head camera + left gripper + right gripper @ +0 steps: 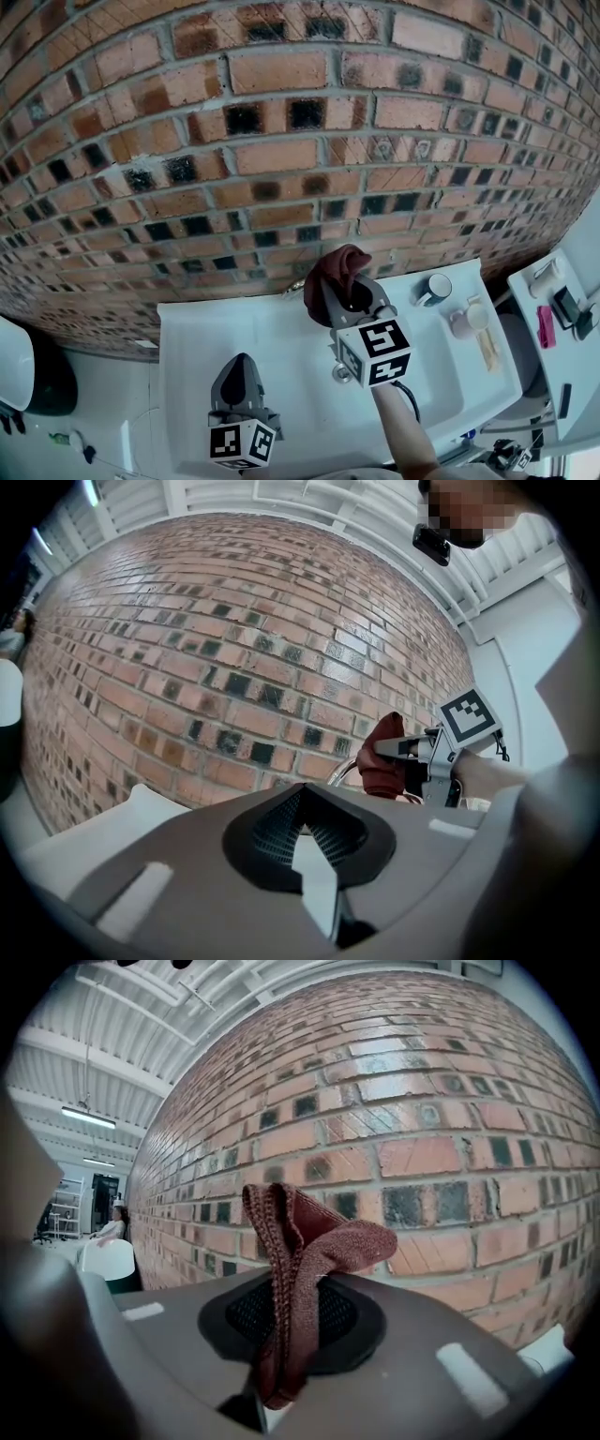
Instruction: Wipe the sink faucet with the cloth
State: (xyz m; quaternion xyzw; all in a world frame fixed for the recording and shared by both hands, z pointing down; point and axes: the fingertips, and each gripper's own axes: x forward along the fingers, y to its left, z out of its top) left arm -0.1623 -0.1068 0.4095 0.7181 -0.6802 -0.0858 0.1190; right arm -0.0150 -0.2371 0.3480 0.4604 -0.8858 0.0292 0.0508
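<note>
A dark red knitted cloth (330, 279) is bunched at the back of the white sink (206, 337), against the brick wall. My right gripper (352, 291) is shut on the cloth (309, 1241), which stands up from between the jaws. In the left gripper view the cloth (382, 761) sits right beside a curved chrome faucet (339, 772); the cloth and gripper hide the faucet in the head view. My left gripper (240, 364) hovers over the basin's front left, shut and holding nothing.
A dark-lined mug (433, 289) and a pale cup (466, 321) stand on the sink's right ledge, with a thin wooden item (487, 349) beside them. A white shelf (539, 272) with small items is at far right. A white rounded fixture (14, 370) sits at far left.
</note>
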